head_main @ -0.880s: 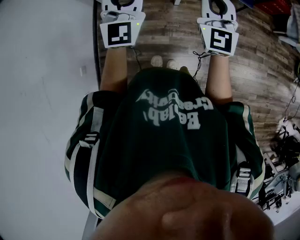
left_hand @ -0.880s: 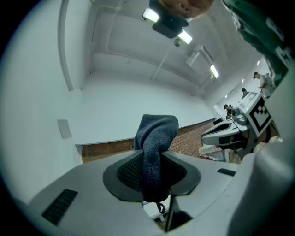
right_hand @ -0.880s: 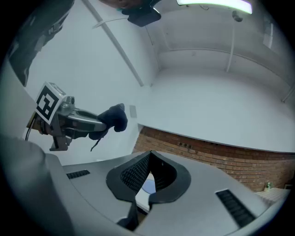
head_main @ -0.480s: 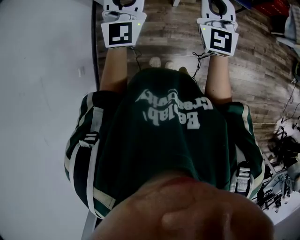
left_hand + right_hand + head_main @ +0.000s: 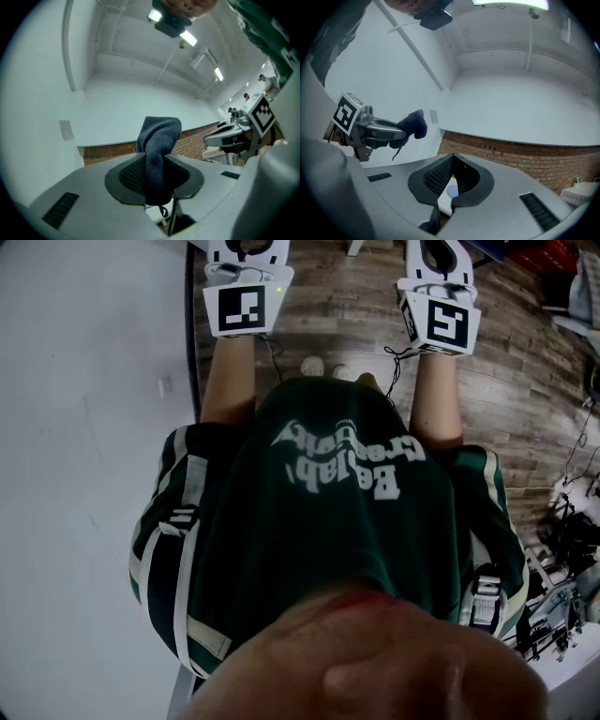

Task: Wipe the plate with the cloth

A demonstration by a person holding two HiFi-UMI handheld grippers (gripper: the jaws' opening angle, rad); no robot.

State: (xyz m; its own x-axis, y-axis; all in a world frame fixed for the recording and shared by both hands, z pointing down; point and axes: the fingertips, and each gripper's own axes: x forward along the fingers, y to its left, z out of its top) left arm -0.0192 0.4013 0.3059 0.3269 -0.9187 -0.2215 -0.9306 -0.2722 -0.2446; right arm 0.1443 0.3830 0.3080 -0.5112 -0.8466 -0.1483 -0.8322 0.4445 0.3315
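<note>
The left tool [image 5: 155,166] clamps the dark cloth [image 5: 161,131]; the right tool [image 5: 452,165] is closed and empty. No plate shows clearly, so wiping seems unstarted: the cloth must first reach the plate.

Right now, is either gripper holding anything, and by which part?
The left gripper is shut on the cloth, pinching a bunched fold; its end sticks out past the jaws. The right gripper is shut and empty.
</note>
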